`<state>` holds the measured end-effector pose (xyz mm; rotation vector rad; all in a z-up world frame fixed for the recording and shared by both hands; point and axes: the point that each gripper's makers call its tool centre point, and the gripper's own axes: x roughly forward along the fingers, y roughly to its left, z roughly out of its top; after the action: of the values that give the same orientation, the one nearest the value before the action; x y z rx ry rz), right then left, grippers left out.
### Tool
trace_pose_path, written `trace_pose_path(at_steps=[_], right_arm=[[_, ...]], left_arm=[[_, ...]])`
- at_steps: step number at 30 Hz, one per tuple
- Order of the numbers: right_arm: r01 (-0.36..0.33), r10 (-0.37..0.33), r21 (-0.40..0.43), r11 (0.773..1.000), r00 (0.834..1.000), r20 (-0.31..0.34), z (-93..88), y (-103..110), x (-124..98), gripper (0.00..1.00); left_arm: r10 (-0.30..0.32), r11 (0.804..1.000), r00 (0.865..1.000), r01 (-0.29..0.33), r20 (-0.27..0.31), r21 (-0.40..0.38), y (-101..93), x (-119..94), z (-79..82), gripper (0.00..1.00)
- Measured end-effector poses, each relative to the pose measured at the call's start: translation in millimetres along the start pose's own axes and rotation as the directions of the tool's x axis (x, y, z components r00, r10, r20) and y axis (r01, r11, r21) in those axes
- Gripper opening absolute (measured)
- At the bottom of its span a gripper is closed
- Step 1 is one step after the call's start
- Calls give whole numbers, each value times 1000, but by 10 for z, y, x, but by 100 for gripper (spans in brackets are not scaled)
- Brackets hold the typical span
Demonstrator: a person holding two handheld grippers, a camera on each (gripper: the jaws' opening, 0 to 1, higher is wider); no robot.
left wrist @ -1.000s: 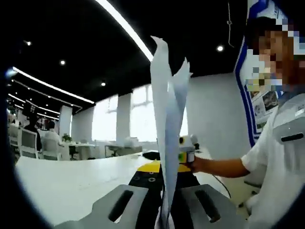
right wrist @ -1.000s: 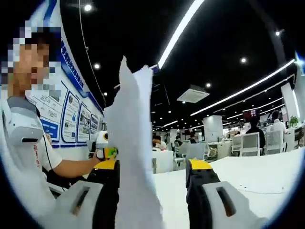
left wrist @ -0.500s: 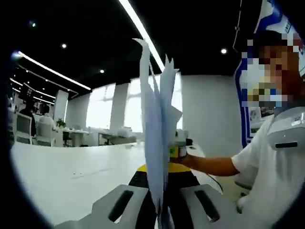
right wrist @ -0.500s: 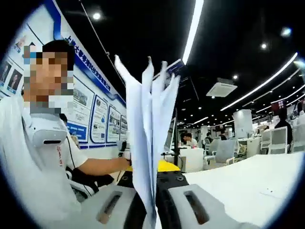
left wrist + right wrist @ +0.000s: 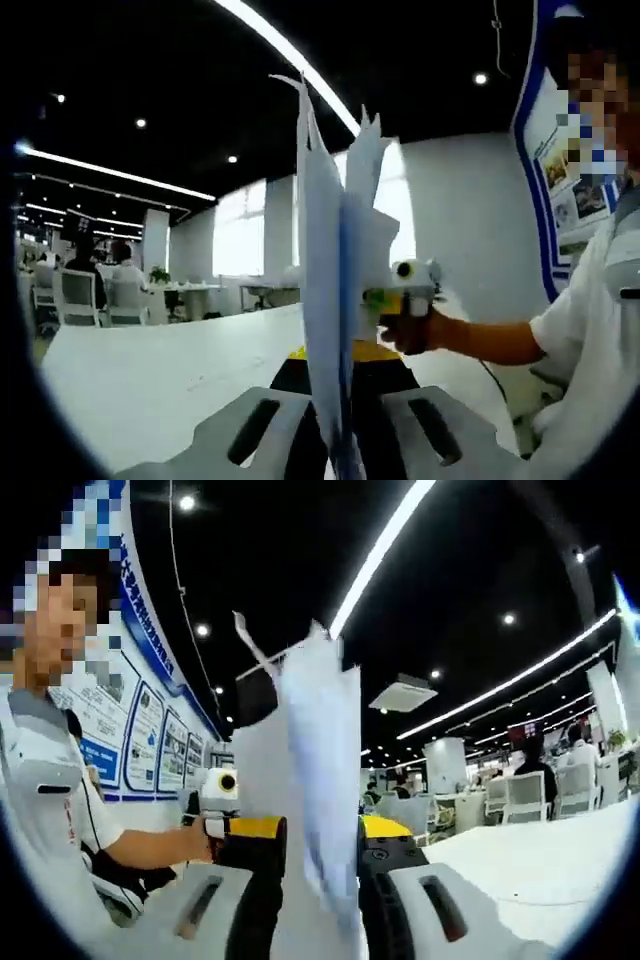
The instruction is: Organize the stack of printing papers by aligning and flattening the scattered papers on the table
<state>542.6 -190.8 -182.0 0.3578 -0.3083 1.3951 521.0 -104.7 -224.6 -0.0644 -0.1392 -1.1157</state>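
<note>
A stack of white printing papers [image 5: 325,250] stands upright, its top edges uneven and fanned. My left gripper [image 5: 340,368] is shut on the stack's lower edge. In the right gripper view the same papers [image 5: 320,740] rise blurred between the jaws of my right gripper [image 5: 318,832]. Those jaws stand apart, open, with a gap on either side of the sheets. A person's hand [image 5: 420,325] holds a gripper just behind the stack. The white table [image 5: 150,380] lies below.
The person in a white shirt [image 5: 40,800] stands close on the left of the right gripper view. The white table [image 5: 520,865] runs off to the right. Chairs and seated people [image 5: 100,295] are far back in the office.
My right gripper's jaws, shut on the papers half a second ago, have parted. The left gripper still clamps the stack. Both views have shifted with the hands.
</note>
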Motion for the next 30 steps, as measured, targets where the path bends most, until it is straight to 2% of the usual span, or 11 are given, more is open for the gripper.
trace_pose_path(at_steps=[2, 5, 9, 11, 15, 17, 18, 20, 24, 27, 30], right_arm=[[-49, 49, -4, 999, 998, 27, 121, 32, 25, 26], [-72, 72, 1, 997, 997, -18, 106, 23, 104, 25], [-38, 32, -118, 992, 998, -49, 95, -53, 150, 0], [-19, 7, -197, 980, 998, -64, 76, -85, 162, 0], [23, -41, -211, 977, 996, -81, 64, -121, 179, 0], [26, -38, -192, 981, 998, -57, 80, -96, 164, 1], [8, -15, -148, 989, 999, -49, 61, -38, 154, 12], [-15, 7, -82, 996, 996, -94, -93, 9, 115, 24], [-1, -17, -114, 993, 987, -157, -384, -52, 26, 24], [-30, 19, -54, 998, 980, -200, -625, -12, -43, 5], [-22, 6, -77, 997, 980, -199, -710, -11, -59, 0]], left_arm=[[-53, 998, 998, 52, -20, -48, -83, 1, -70, 6], [-45, 998, 998, 44, -48, -37, -60, 42, -149, 6], [1, 999, 998, -3, -57, -45, 45, 52, -170, 6], [32, 996, 997, -39, -73, -84, 111, 63, -195, 6], [121, 989, 988, -128, -94, -78, 248, 91, -213, 6], [101, 992, 991, -107, -90, -68, 220, 99, -197, 6], [88, 994, 993, -92, -76, -55, 203, 104, -172, 6], [65, 997, 996, -67, -66, -33, 171, 90, -158, 6], [29, 999, 998, -31, -53, -25, 128, 66, -151, 6], [5, 998, 999, -8, -42, -56, 112, 35, -148, 6], [91, 995, 995, -93, -48, -35, 261, 16, -177, 9]])
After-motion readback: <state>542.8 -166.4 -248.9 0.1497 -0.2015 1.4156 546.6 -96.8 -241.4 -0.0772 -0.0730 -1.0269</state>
